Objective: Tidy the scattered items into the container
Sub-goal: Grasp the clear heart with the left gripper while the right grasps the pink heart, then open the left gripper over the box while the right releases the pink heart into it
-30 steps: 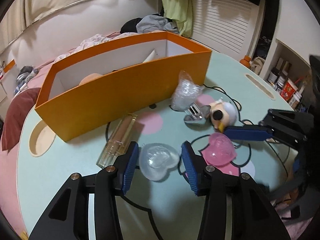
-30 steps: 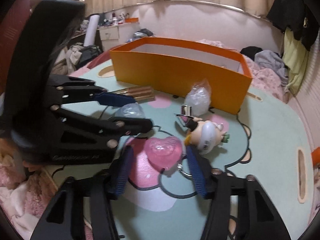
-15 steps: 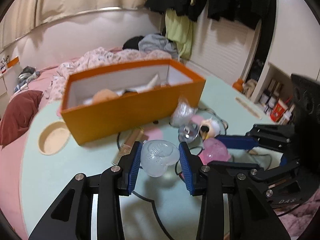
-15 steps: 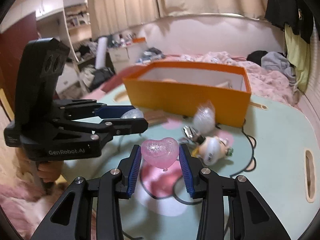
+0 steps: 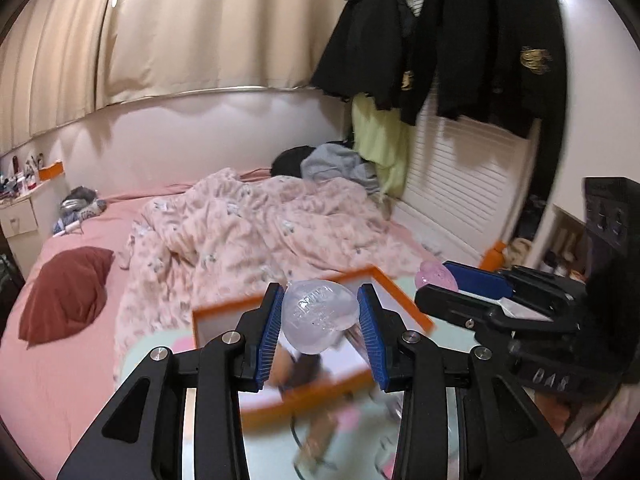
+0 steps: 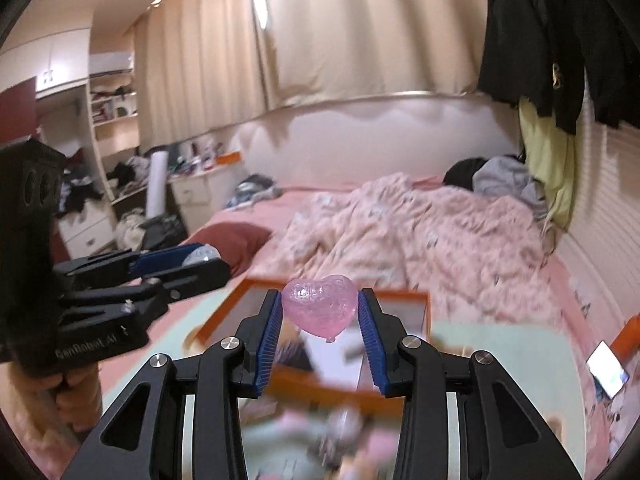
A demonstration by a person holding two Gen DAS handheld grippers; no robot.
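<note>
Both grippers have risen off the mint-green table [image 6: 500,344] since a moment ago and now hang above the open orange cardboard box [image 5: 404,300], its contents blurred. The left gripper [image 5: 319,322] pinches a clear plastic heart [image 5: 318,316]; the right gripper [image 6: 319,322] pinches a pink translucent heart [image 6: 319,306].

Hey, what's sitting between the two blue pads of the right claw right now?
A pink heart-shaped case is clamped between the pads of the right claw, raised above the orange box. The right wrist view shows it.
</note>
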